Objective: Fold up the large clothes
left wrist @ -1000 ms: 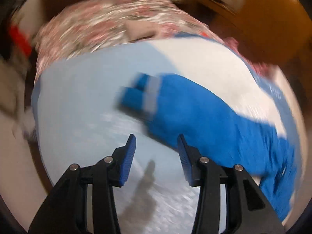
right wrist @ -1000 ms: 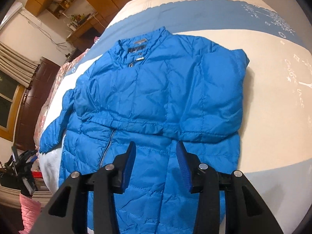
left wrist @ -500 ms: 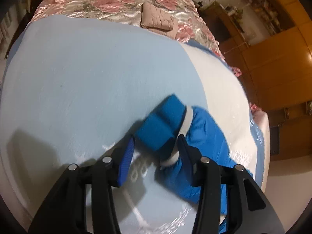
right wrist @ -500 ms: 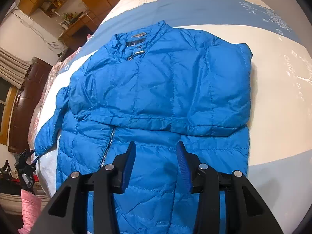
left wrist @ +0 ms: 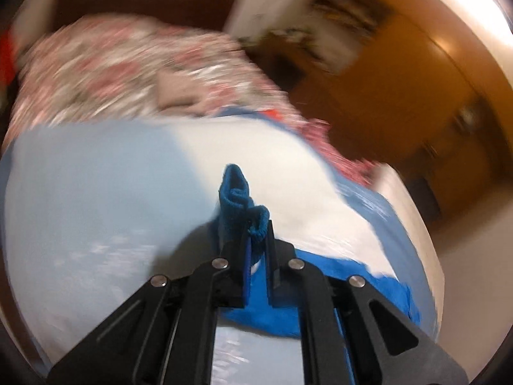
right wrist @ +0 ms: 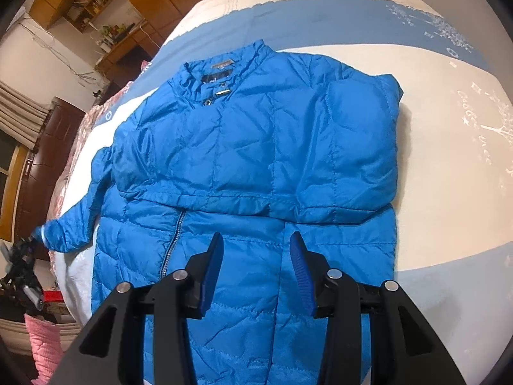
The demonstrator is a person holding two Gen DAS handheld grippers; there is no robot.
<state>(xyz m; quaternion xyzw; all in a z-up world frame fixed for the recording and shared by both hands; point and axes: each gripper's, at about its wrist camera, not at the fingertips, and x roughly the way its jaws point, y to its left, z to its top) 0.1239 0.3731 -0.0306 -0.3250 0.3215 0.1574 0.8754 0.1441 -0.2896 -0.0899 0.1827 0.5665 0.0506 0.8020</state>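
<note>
**Blue jacket on bed, one cuff gripped**

Left wrist view, blurred: left gripper (left wrist: 253, 240) clamped on the knit cuff (left wrist: 239, 205) of the jacket's sleeve (left wrist: 320, 276), cuff bunched and poking out toward 12 o'clock beyond the jaws, sleeve trailing off toward 4 o'clock over the pale blue and white bedspread (left wrist: 96, 192). Floral quilt (left wrist: 112, 73) at 11 o'clock, wooden wardrobe (left wrist: 416, 112) at 2 o'clock.

Right wrist view: blue quilted jacket (right wrist: 256, 147) spread flat on bedspread, collar (right wrist: 221, 67) toward 12 o'clock, one sleeve folded across the chest, other sleeve stretched toward 9 o'clock. Right gripper (right wrist: 256, 256) above the lower front, jaws partly apart, nothing between them; zipper (right wrist: 173, 240) just beside the left finger.
</note>
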